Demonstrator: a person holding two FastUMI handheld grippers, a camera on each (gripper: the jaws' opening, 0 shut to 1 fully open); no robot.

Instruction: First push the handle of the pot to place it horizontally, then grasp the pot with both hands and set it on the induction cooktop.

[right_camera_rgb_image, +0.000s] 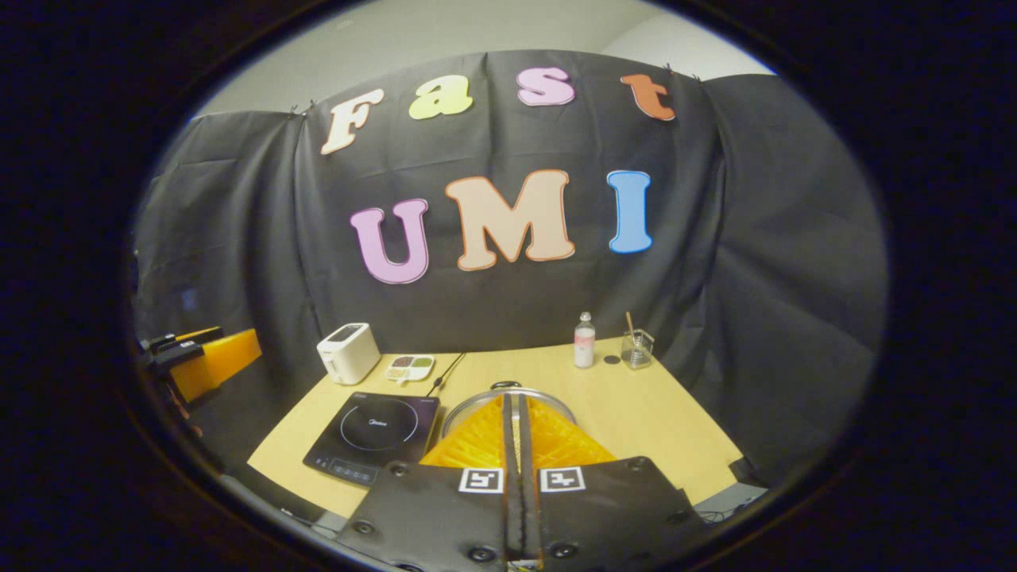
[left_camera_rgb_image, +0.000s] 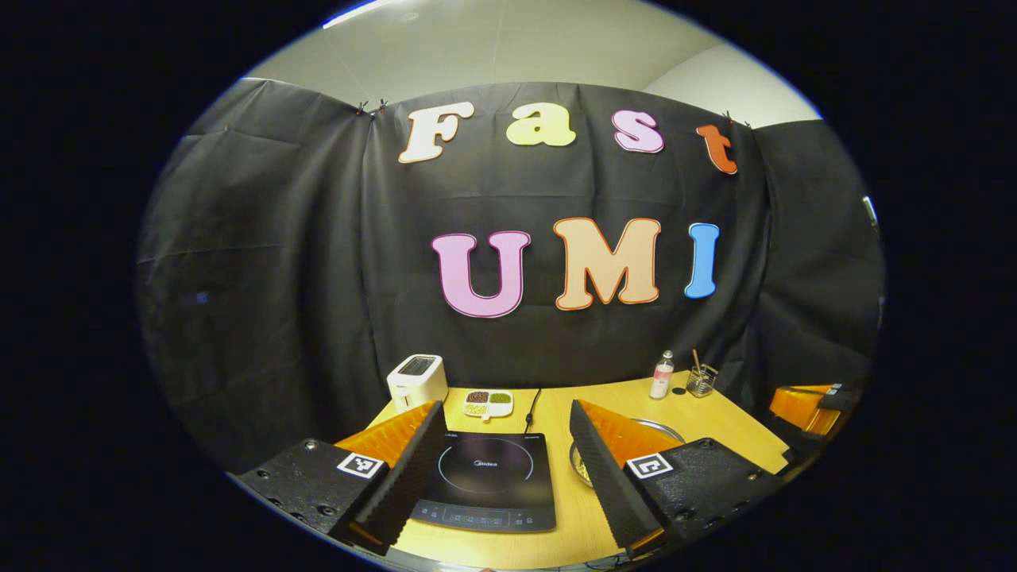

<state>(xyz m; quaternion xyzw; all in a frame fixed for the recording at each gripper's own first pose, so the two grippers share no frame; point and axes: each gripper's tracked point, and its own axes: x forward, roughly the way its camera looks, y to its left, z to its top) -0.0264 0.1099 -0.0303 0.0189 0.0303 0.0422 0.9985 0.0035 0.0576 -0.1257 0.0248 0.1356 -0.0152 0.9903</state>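
Observation:
A steel pot (right_camera_rgb_image: pixel 470 407) stands on the wooden table, right of the black induction cooktop (right_camera_rgb_image: pixel 372 433). Its dark handle (right_camera_rgb_image: pixel 505 385) peeks over the far rim. My right gripper (right_camera_rgb_image: pixel 513 399) hovers over the near side of the pot, shut with nothing between its fingers, and hides most of the pot. My left gripper (left_camera_rgb_image: pixel 504 407) is open above the near edge of the cooktop (left_camera_rgb_image: pixel 486 477), which lies between its fingers. In the left gripper view the pot's rim (left_camera_rgb_image: pixel 669 430) shows behind the right-hand finger, and the right gripper (left_camera_rgb_image: pixel 806 405) is farther off at the right edge.
At the back of the table (right_camera_rgb_image: pixel 651 413) stand a white toaster (right_camera_rgb_image: pixel 348 353), a small divided dish of beans (right_camera_rgb_image: pixel 410 367), a bottle (right_camera_rgb_image: pixel 585 340) and a glass with a stick (right_camera_rgb_image: pixel 637 346). The cooktop's cable (right_camera_rgb_image: pixel 446 372) runs to the rear. The left gripper (right_camera_rgb_image: pixel 203 357) is at the left.

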